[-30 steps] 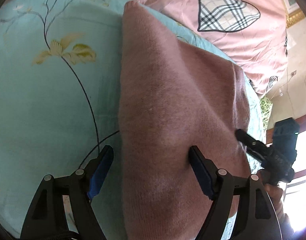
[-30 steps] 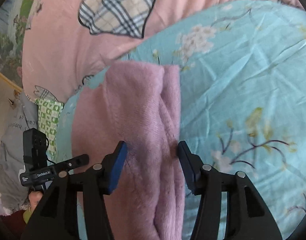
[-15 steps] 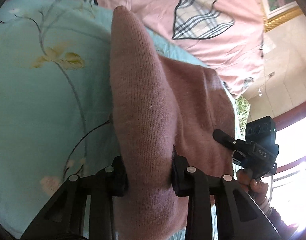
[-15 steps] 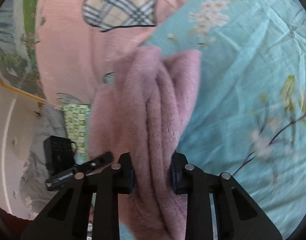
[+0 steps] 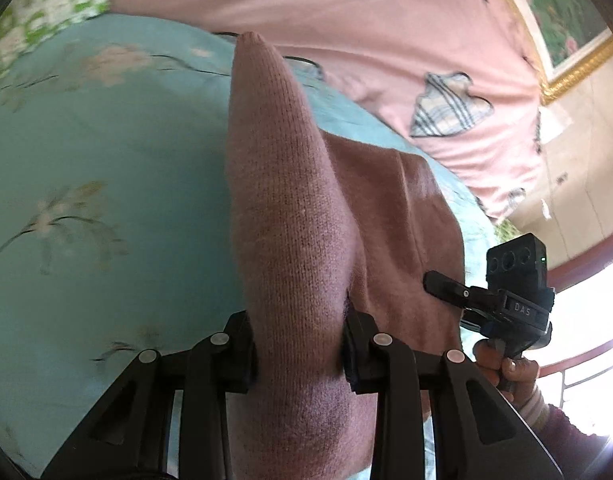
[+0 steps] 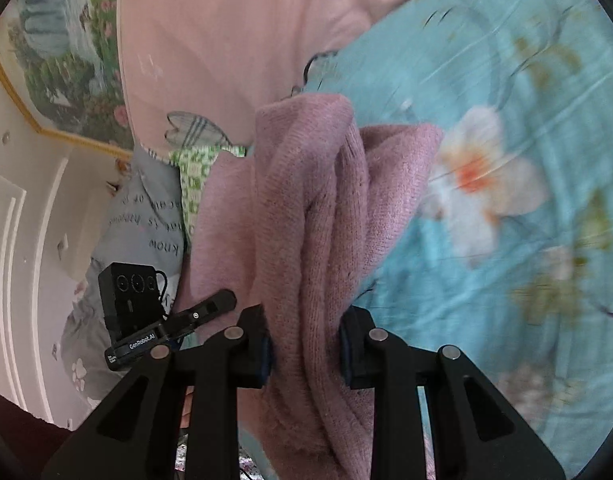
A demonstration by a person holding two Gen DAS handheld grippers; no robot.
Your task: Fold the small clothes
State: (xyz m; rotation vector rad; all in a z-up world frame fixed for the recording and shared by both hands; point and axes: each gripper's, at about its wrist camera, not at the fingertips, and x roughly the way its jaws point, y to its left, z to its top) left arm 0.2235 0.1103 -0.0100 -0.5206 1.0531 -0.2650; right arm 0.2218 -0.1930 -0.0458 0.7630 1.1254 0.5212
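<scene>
The left gripper [image 5: 300, 354] had its jaws pinching a thick fold of the pink knit [image 5: 290, 240], the cloth bulging up between the pads and rising to a narrow tip. The right gripper [image 6: 304, 350] likewise had its jaws clamped on a bunched fold of the knit [image 6: 306, 220], several ridges of it squeezed together. Between the two grips the garment was raised off the teal sheet [image 5: 106, 200], the rest of it sagging toward the bed. Beyond the sheet lay a pink quilt [image 5: 386, 40] with plaid hearts. A grey pillow [image 6: 146, 220] with lettering sat at the bed's edge. No containers showed in either view.
</scene>
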